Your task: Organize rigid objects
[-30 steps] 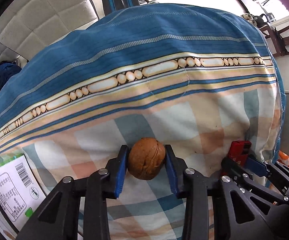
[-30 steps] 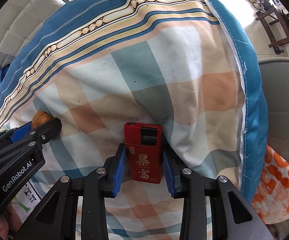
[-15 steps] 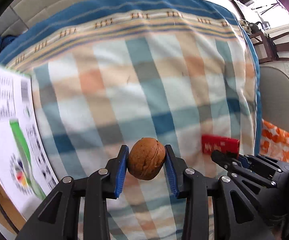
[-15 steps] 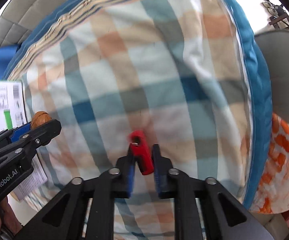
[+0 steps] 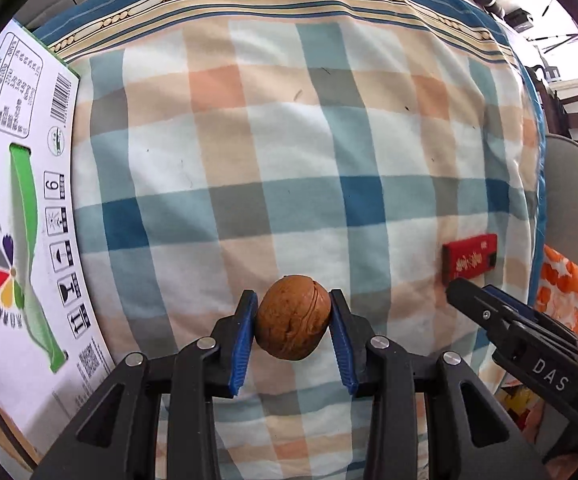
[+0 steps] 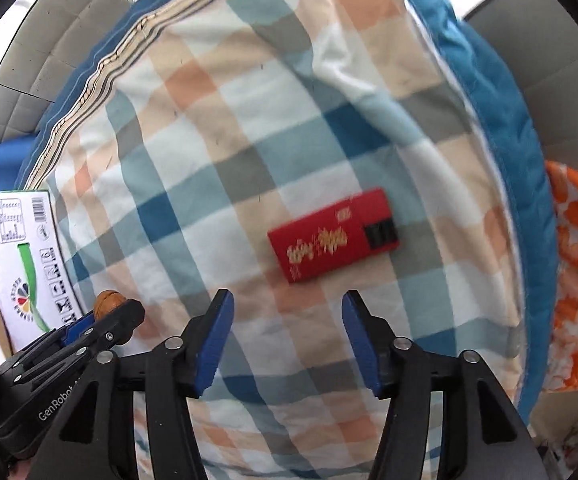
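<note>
My left gripper [image 5: 292, 330] is shut on a brown walnut [image 5: 293, 328] and holds it above the checked quilt [image 5: 289, 152]. A red box with gold characters [image 6: 333, 235] lies flat on the quilt, just ahead of my right gripper [image 6: 287, 334], which is open and empty. The red box also shows in the left wrist view [image 5: 469, 258], at the right, beyond the right gripper's fingers [image 5: 489, 312]. The walnut [image 6: 109, 301] and the left gripper's fingers [image 6: 101, 332] show at the lower left of the right wrist view.
A white cardboard box with a green stripe and a barcode [image 5: 17, 208] stands at the quilt's left edge; it also shows in the right wrist view [image 6: 25, 256]. An orange and white cloth [image 6: 577, 272] lies past the quilt's blue right border. A padded headboard [image 6: 49, 52] is behind.
My right gripper has opened and let go of the red box, which now lies flat on the quilt. Both grippers have pulled back. The left gripper still holds the walnut.
</note>
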Tool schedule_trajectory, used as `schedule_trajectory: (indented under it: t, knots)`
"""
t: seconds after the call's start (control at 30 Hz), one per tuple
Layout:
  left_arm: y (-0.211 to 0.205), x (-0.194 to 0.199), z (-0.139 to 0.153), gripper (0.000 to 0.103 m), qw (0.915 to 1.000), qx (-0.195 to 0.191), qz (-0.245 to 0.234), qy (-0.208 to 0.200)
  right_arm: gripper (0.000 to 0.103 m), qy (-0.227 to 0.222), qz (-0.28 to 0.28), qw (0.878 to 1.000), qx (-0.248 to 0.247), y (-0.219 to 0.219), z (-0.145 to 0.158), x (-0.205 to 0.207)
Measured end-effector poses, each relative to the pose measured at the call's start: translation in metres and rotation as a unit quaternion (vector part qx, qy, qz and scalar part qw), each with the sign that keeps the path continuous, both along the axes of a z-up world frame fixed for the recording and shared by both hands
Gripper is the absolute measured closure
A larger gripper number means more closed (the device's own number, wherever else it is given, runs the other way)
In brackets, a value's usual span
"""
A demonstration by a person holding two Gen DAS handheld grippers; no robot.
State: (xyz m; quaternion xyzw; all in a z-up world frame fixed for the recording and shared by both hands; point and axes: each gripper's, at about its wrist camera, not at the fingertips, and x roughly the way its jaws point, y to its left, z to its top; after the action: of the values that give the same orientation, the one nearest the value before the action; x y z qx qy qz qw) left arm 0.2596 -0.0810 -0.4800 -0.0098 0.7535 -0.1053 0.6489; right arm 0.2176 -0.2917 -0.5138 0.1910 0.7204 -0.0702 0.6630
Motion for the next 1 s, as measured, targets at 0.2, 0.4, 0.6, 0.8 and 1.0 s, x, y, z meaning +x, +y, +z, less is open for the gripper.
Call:
schedule_trajectory:
  t: [0.2,0.4,0.6,0.8,1.0]
  knots:
    - [-0.003,0.014,-0.014,0.070,0.9999,0.012,0.001,0.010,0.036,0.018,0.014,0.999,-0.034,0.006,-0.024,0.036]
    - [-0.012,0.014,-0.026,0.070,0.9998,0.013,0.000,0.016,0.044,0.020,0.044,0.998,-0.047,0.021,-0.025,0.047]
    - [-0.017,-0.007,-0.030,0.070,0.9998,0.007,-0.001,0.017,0.038,0.032,-0.127,0.990,0.061,-0.036,-0.030,0.023]
    - [-0.017,-0.006,-0.033,0.070,0.9998,0.008,0.004,0.018,0.034,0.046,-0.167,0.984,0.043,-0.028,-0.052,0.036]
    - [-0.017,-0.002,-0.020,0.070,0.9997,0.015,-0.007,0.018,0.058,0.064,0.047,0.996,-0.050,0.045,-0.049,0.056]
